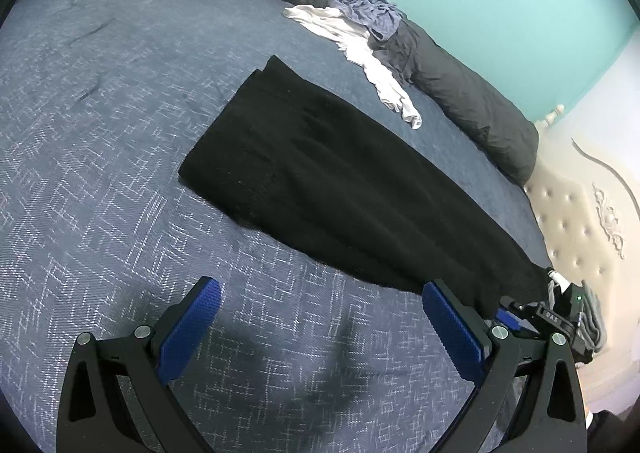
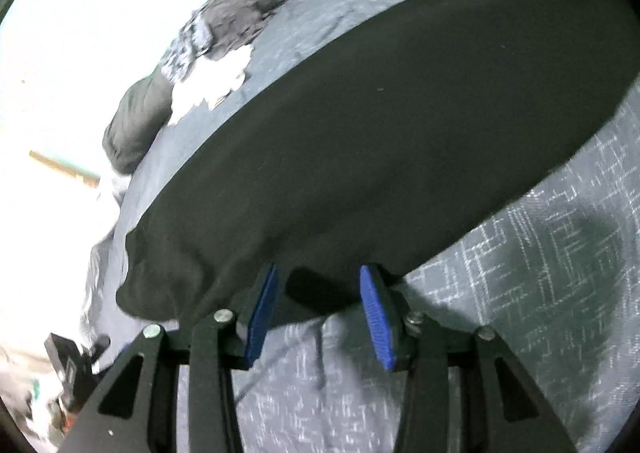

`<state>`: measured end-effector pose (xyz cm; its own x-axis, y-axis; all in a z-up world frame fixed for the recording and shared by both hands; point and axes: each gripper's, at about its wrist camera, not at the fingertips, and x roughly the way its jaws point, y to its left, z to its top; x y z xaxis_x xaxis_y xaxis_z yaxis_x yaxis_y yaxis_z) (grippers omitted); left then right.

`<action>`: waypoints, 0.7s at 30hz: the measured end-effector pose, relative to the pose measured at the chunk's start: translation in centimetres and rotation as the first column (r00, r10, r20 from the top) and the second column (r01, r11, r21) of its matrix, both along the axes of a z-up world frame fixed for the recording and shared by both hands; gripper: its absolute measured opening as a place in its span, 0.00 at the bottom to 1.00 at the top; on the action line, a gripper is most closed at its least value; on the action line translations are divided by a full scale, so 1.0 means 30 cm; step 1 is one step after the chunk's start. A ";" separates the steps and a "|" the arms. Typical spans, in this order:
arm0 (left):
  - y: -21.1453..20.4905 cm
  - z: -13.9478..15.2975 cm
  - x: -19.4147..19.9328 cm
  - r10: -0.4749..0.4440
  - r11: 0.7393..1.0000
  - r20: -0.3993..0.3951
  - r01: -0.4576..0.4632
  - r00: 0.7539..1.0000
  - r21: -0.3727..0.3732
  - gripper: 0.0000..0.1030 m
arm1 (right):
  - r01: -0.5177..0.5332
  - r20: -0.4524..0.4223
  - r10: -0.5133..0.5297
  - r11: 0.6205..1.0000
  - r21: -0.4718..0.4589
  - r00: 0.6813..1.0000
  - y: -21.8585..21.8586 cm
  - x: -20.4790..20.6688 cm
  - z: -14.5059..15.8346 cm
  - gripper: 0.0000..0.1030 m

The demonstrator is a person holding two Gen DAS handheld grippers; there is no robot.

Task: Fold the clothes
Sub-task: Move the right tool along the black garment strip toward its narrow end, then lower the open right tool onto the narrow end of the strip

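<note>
Black garment [image 1: 332,173] spread flat along the bed [image 1: 100,133], ready for folding. Left gripper [image 1: 320,317] hovering beside it, fingers wide, holding nothing. Right gripper [image 2: 318,285] half-spread at the garment's near end, apparently lining up a pinch.

Left hand-held gripper [image 1: 320,317]: tilted downward, blue pads spread wide, nothing between them. Right hand-held gripper [image 2: 318,313]: tilted downward, pads partly apart, not pressing on anything; view blurred.
</note>
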<state>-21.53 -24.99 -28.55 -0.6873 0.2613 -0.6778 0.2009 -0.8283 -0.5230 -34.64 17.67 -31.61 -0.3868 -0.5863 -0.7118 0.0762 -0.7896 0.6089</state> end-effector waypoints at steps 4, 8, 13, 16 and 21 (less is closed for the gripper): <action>-0.001 -0.002 -0.003 0.000 1.000 0.002 0.000 1.000 0.004 1.00 | 0.086 0.043 -0.085 0.996 -0.038 0.995 0.028 0.012 0.012 0.42; -0.003 -0.001 -0.002 -0.001 1.000 0.000 0.001 1.000 0.004 1.00 | 0.119 0.083 -0.115 0.992 -0.051 0.990 0.050 0.029 0.007 0.42; -0.001 0.001 0.000 -0.002 1.000 0.000 0.002 1.000 0.002 1.00 | 0.148 0.079 -0.141 0.985 -0.091 0.987 0.053 -0.012 -0.013 0.41; -0.001 -0.001 -0.001 -0.002 1.000 0.002 0.002 1.000 0.002 1.00 | 0.169 0.055 -0.165 0.983 -0.073 0.985 0.061 -0.041 0.000 0.09; -0.001 -0.003 -0.002 -0.002 1.000 0.001 0.002 1.000 0.001 1.00 | 0.192 -0.027 -0.194 0.979 -0.074 0.981 0.110 -0.079 0.038 0.04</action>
<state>-21.61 -25.03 -28.65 -0.6859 0.2636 -0.6783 0.1998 -0.8280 -0.5238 -37.03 20.96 -30.47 -0.5205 -0.5467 -0.6559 -0.0519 -0.7465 0.6634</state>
